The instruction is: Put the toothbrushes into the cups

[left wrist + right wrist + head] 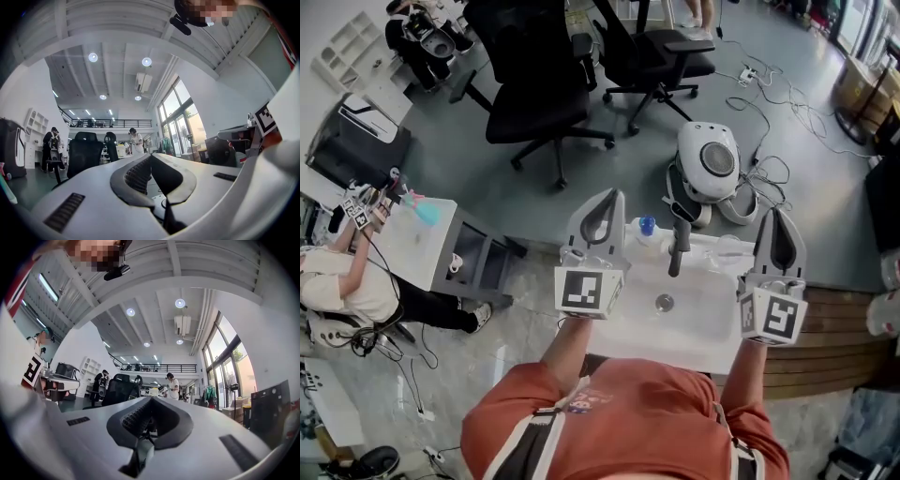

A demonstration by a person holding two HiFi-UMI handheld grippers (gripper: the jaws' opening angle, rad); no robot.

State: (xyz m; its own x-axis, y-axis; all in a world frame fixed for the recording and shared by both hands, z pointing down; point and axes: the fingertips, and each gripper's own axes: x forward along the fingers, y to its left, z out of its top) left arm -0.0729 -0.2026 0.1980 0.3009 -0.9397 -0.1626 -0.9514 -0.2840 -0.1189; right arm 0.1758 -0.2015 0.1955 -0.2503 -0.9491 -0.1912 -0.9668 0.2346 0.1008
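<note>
In the head view, both grippers are held out over a white sink (703, 323). My left gripper (609, 197) is above the sink's left rim and my right gripper (773, 216) above its right rim. Each one's jaws meet at the tips with nothing between them, as the left gripper view (150, 156) and the right gripper view (151, 399) also show. Both point out level into the room. A clear cup (728, 249) stands at the sink's back right and a blue-topped item (647, 225) at the back edge. I cannot make out any toothbrush.
A dark faucet (678, 246) rises at the sink's back, with the drain (665, 302) below it. Beyond are two black office chairs (534, 94), a white round machine (711, 161) with cables, and a seated person (337, 281) at a white table (417, 246). A wooden ledge (834, 337) lies at the right.
</note>
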